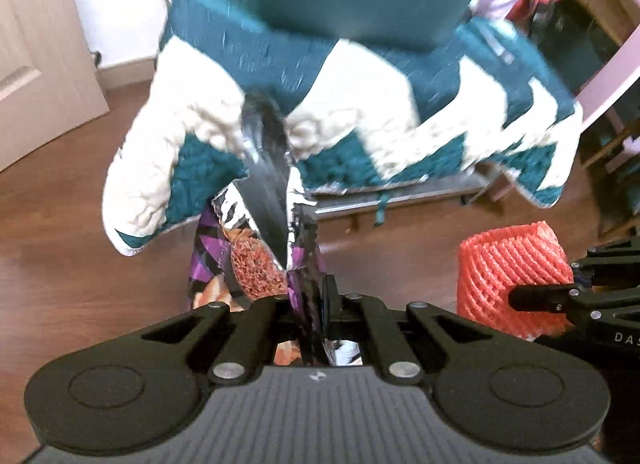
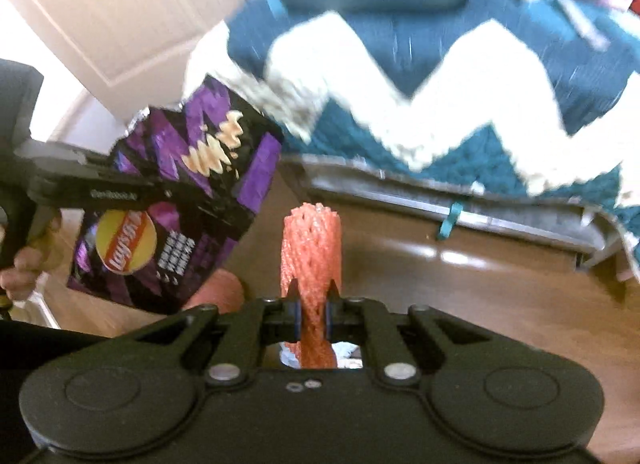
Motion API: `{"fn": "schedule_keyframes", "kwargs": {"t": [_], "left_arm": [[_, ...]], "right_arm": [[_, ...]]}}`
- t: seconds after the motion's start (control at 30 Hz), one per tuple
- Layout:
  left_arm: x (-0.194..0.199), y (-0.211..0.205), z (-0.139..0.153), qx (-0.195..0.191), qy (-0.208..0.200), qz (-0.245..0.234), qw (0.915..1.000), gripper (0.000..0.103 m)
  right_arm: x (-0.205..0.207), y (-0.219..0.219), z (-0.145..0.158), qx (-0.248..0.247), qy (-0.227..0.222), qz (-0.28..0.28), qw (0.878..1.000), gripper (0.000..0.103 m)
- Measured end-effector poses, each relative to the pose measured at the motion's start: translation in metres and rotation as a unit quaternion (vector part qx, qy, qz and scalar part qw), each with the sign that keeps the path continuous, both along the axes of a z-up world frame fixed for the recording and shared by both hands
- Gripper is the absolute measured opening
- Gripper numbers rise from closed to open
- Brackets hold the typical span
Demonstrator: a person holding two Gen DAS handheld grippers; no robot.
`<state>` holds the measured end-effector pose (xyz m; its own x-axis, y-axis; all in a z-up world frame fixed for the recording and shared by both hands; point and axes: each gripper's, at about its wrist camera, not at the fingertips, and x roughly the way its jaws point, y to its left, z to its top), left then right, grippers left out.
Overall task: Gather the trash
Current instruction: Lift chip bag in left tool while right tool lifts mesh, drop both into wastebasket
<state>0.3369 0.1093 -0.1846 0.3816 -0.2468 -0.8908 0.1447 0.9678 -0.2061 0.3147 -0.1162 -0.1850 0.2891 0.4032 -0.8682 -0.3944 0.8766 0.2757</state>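
My left gripper (image 1: 316,300) is shut on a purple and black chip bag (image 1: 272,232), seen edge-on with its foil inside showing; the same chip bag (image 2: 188,192) hangs at the left of the right wrist view, held by the left gripper (image 2: 132,188) above the floor. My right gripper (image 2: 312,312) is shut on an orange foam net sleeve (image 2: 312,248), which stands up between the pads. That foam net sleeve (image 1: 512,272) also shows at the right of the left wrist view, with the right gripper (image 1: 536,298) on it. Both pieces are off the floor.
A teal and white zigzag blanket (image 1: 360,112) drapes over a low bed or sofa frame (image 2: 460,208) ahead. Brown wooden floor (image 2: 460,296) lies below. A pale door (image 1: 36,56) stands at the left, a shelf unit (image 1: 600,44) at the right. A hand (image 2: 24,268) grips the left tool.
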Motion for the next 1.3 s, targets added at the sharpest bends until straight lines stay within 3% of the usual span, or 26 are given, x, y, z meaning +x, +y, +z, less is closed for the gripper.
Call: {"fn": "schedule_keyframes", "kwargs": {"t": [0.23,0.43,0.67,0.93,1.1,1.3], "left_arm": [[-0.028,-0.016,0.085,-0.036,-0.051,0.033,0.9975,0.004],[-0.042,-0.03,0.164,-0.045,-0.131,0.046,0.9893,0.004],[-0.043,-0.045,0.265,-0.049,-0.22,0.062,0.9724,0.004],[-0.013,-0.061,0.373,-0.052,-0.3,0.083,0.9489,0.004],[0.022,-0.073,0.412,-0.043,-0.328,0.082,0.9402,0.004],[0.066,-0.085,0.42,-0.026,-0.336,0.075,0.9385,0.004]], "right_arm": [[-0.024,-0.016,0.079,0.035,-0.052,-0.021,0.998,0.009],[-0.036,-0.029,0.15,0.042,-0.114,-0.032,0.992,0.009],[-0.041,-0.047,0.235,0.049,-0.202,-0.046,0.977,0.009],[-0.017,-0.049,0.31,0.048,-0.269,-0.049,0.961,0.009],[0.015,-0.044,0.347,0.049,-0.293,-0.056,0.953,0.009],[0.062,-0.03,0.367,0.032,-0.312,-0.058,0.948,0.009]]}}
